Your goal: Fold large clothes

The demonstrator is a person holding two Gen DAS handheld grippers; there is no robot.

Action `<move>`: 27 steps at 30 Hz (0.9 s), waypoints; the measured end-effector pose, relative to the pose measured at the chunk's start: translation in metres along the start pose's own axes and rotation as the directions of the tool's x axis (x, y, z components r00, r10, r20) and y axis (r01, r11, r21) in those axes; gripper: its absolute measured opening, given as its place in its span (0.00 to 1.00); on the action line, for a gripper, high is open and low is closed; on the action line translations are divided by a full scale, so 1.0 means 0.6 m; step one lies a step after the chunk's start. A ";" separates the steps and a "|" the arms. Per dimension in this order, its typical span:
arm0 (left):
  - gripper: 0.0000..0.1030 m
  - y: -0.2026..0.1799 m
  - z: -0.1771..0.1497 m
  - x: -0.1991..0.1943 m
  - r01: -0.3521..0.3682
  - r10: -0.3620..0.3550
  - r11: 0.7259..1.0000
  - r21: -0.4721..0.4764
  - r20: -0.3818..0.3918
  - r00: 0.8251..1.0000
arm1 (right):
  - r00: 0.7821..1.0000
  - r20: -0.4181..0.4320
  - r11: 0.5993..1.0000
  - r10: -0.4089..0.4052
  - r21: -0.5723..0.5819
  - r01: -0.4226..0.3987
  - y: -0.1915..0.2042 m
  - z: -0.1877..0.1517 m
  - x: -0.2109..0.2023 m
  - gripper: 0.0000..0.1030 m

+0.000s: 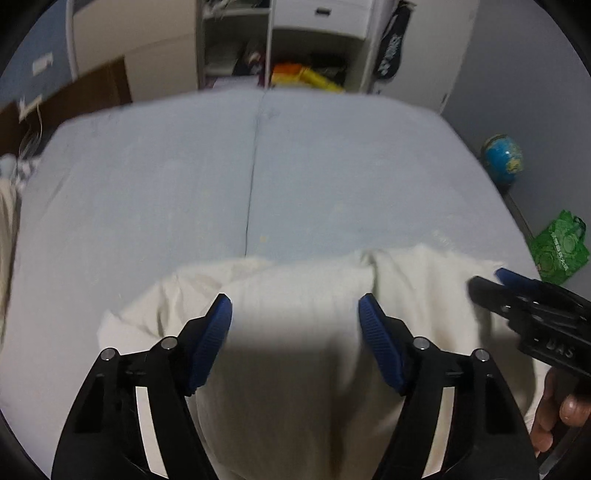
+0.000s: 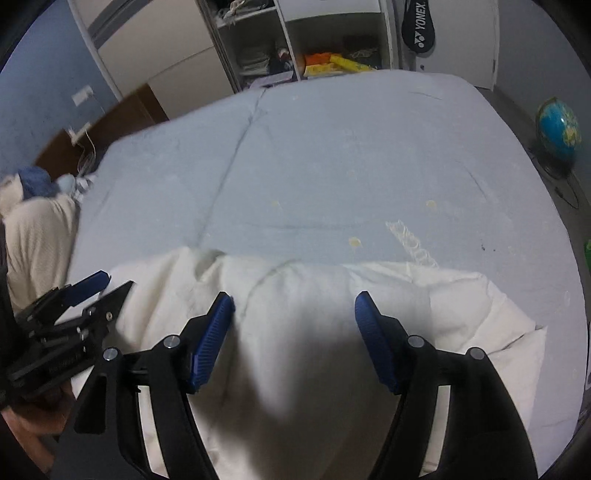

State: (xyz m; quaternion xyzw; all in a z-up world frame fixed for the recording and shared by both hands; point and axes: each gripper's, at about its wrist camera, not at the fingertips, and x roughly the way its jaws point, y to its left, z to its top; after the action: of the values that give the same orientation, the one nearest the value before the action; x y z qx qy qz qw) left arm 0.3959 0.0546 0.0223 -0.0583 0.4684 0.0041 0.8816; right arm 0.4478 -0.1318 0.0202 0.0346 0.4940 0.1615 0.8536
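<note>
A cream garment lies bunched on the near edge of a pale blue bed, its folds running left to right. The left gripper hangs above the garment with its blue pads spread wide and nothing between them but cloth lying below, untouched by the pads. The right gripper hangs just to the right of it, jaws likewise spread over the garment's middle, pinching nothing. Each gripper shows at the edge of the other's view (the right one with fingers of the person's hand under it).

At the far left of the bed sits a heap of other clothes, cream with a blue piece on top. Beyond the far edge stands an open shelf unit with orange and yellow items, and a racket cover hangs to its right. A globe stands on the floor at the right, and a green bag lies nearer on that side.
</note>
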 end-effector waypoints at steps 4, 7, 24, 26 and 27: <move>0.67 0.016 -0.040 0.020 -0.003 0.004 0.999 0.033 -0.027 1.000 | 0.999 0.007 0.995 -0.036 -0.092 0.037 0.007 -0.028 0.019 0.64; 0.70 0.032 -0.058 0.027 0.023 -0.023 1.000 0.011 -0.042 0.999 | 0.999 0.011 0.992 -0.040 -0.119 0.041 0.003 -0.047 0.029 0.64; 0.75 0.046 -0.096 0.051 0.060 -0.060 0.998 -0.020 -0.031 0.998 | 0.996 0.069 0.981 -0.053 -0.180 0.064 -0.012 -0.106 0.044 0.64; 0.75 0.047 -0.096 0.052 0.058 -0.058 0.998 -0.020 -0.031 0.998 | 0.996 0.070 0.981 -0.054 -0.182 0.066 -0.012 -0.107 0.044 0.64; 0.75 0.044 -0.097 0.050 0.056 -0.057 0.998 -0.021 -0.031 0.998 | 0.996 0.072 0.981 -0.055 -0.183 0.067 -0.012 -0.107 0.045 0.64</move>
State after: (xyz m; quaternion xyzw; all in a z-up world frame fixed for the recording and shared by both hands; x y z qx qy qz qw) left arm 0.3630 0.0732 -0.0376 -0.0803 0.4804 -0.0171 0.8732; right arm 0.4068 -0.1365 -0.0364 -0.0546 0.4489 0.1790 0.8738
